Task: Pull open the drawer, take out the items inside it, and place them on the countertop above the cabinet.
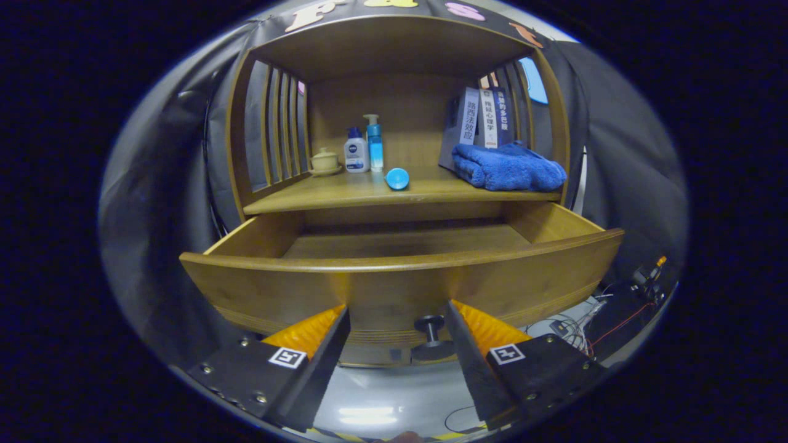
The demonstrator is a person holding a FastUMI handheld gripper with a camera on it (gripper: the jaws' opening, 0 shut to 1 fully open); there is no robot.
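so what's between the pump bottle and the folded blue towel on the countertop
In the gripper view, a small blue cup on its side lies between the pump bottle and the blue towel.

Smooth, satin-finished wood drawer [394, 277] with a dark metal knob [430, 324]; fluffy cloth towel [508, 167]; glossy plastic bottles [364, 147]

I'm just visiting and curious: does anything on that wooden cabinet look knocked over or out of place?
One thing: a small light-blue cup lies tipped on its side on the wooden countertop, ahead of the upright bottles. The wooden drawer stands pulled out. The gripper is open, its fingers either side of the dark drawer knob.
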